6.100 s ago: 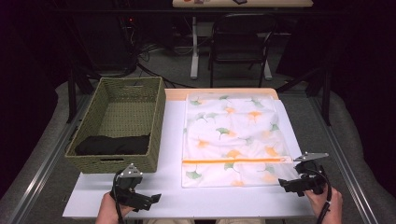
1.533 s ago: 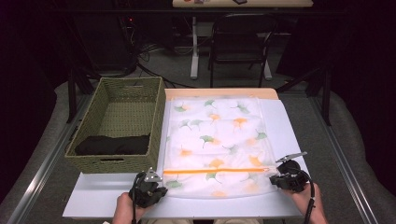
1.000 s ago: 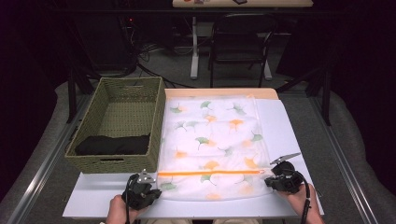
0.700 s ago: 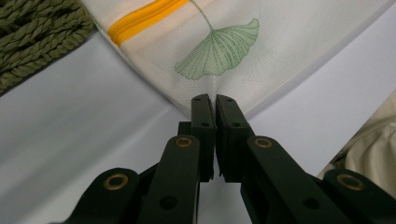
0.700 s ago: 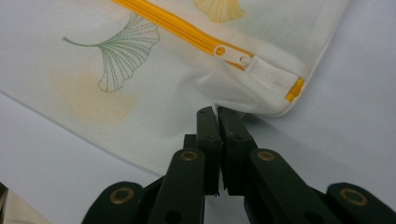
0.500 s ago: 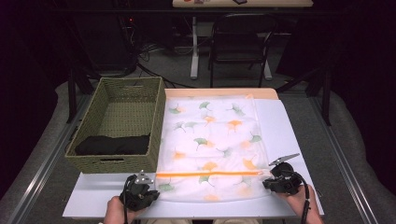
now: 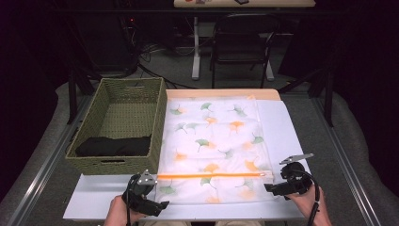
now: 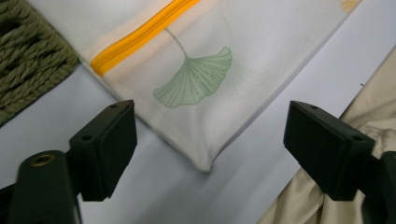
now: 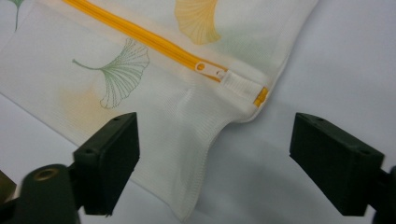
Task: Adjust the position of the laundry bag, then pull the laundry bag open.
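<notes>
Sitting in the woven basket [image 7: 120, 127] is dark folded cloth [image 7: 113, 146]; my left gripper [image 7: 157, 206] and right gripper [image 7: 269, 188], just opened, flank the flat mesh zipper bag [image 7: 214, 146].

I worked at a white worktop [image 7: 291, 136] lit from above, while the room around it lay dark. Grey carpet floor [image 7: 362, 150] spread on both sides, with metal rails running along it. Beyond the far edge stood a black chair [image 7: 242, 44], a white post of another table [image 7: 195, 44], and tangled cables [image 7: 150, 49] on the floor.
</notes>
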The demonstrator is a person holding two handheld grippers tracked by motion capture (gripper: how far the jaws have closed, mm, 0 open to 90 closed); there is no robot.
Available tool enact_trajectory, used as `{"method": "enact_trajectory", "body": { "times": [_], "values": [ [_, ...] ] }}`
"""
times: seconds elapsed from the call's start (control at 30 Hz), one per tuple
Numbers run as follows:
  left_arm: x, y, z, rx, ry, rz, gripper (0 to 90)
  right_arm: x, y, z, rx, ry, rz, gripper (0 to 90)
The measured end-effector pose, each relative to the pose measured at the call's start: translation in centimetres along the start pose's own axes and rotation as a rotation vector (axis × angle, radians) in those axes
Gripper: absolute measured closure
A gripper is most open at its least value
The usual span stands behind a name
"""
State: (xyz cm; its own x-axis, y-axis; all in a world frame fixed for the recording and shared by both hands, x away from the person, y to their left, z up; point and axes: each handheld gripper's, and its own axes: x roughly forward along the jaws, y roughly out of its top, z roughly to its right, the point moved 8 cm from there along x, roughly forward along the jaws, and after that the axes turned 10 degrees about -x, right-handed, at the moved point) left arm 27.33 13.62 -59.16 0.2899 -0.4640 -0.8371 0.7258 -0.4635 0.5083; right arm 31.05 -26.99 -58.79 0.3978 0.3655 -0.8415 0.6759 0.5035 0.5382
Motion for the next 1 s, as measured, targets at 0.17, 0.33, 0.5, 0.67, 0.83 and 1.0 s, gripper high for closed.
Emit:
{"method": "enact_trajectory", "body": {
  "times": [0.17,0.33,0.5,0.67,0.83,1.0],
  "values": [
    [0.1,0.6,0.8,0.035,-0.022,0.009,10.5,-0.4,0.2,0.6,-0.016,-0.029,0.013,5.3],
    [0.5,0.9,1.1,0.070,-0.009,0.007,9.0,-0.2,0.2,1.1,-0.019,-0.039,0.013,1.7],
    [0.8,0.6,1.3,0.084,-0.034,-0.011,10.9,0.1,0.2,1.4,-0.021,-0.049,0.013,0.1],
    [0.8,0.6,1.4,0.071,-0.042,-0.009,10.7,0.5,0.5,1.6,-0.027,-0.039,0.013,0.9],
    [0.9,0.6,1.5,0.063,-0.036,-0.006,8.1,0.9,0.7,1.6,-0.040,-0.017,0.005,1.6],
    [1.0,0.7,1.2,0.047,-0.036,-0.005,6.1,1.3,1.0,2.0,-0.035,-0.015,0.010,2.3]
  ]
}}
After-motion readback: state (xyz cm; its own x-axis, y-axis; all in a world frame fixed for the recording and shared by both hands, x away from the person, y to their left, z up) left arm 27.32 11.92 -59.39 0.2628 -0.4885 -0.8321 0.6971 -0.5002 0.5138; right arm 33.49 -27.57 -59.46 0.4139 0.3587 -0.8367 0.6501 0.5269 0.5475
